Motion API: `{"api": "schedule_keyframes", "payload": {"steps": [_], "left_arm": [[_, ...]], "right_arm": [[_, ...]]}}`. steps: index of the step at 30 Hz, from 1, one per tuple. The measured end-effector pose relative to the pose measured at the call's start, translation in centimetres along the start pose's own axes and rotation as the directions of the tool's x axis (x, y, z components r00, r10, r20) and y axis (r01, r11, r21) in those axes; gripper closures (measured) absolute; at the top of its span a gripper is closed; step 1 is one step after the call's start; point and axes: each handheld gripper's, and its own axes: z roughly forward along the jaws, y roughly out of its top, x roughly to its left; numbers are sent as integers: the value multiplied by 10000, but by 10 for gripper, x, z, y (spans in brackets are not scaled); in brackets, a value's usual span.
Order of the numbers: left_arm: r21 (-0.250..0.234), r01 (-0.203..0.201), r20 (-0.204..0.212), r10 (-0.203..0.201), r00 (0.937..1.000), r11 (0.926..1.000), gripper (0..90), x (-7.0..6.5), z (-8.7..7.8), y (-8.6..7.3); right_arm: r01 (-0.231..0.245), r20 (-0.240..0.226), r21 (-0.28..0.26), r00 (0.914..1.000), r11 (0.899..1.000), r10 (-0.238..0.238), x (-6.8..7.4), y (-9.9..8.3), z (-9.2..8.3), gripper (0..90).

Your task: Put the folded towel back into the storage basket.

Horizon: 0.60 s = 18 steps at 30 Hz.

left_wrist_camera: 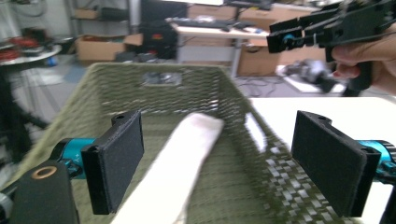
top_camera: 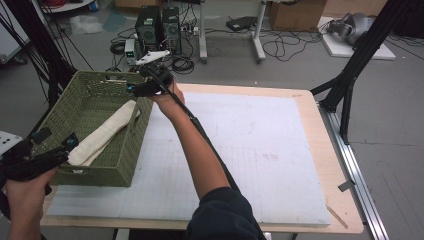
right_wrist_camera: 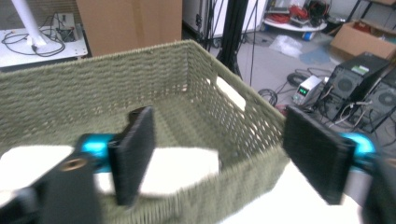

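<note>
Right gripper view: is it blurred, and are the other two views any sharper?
Right gripper view: motion-smeared, the right gripper jaws and basket rim soft. Left gripper view: towel and weave blurred, left gripper pads crisper. High view: evenly lit, sharpest, no glare.

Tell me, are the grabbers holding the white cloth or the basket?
Neither. Both the left gripper and right gripper are open; the cloth lies loose in the basket.

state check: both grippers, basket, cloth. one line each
left gripper: open, nothing between the pads, at the near end of the basket.
right gripper: open, nothing held, above the basket's far corner.
green woven basket: upright on the table's left side, holding the cloth.
rolled white cloth: lying lengthwise inside the basket, untouched by either gripper.
table: white mat on top.
</note>
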Motion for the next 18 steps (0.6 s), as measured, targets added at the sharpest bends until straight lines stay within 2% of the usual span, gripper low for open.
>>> {"api": "schedule_keyframes", "payload": {"steps": [3,8,12,18], "left_arm": [[34,-10,521,8,9986,10000,174,-7,5,1],[-94,-15,1266,27,9919,10000,174,-20,13,4],[-81,-128,1898,141,9817,9999,174,-33,21,6],[-14,-333,2427,327,9695,9994,175,-49,33,7]], "right_arm": [[-174,174,-73,9997,9998,176,-8,-8,-17,151],[-442,281,-85,9986,9990,445,-20,-22,-44,151],[-450,278,-248,9986,9987,457,-26,-34,-66,152],[-512,460,-145,9976,9986,518,-33,-55,-100,151]]}}
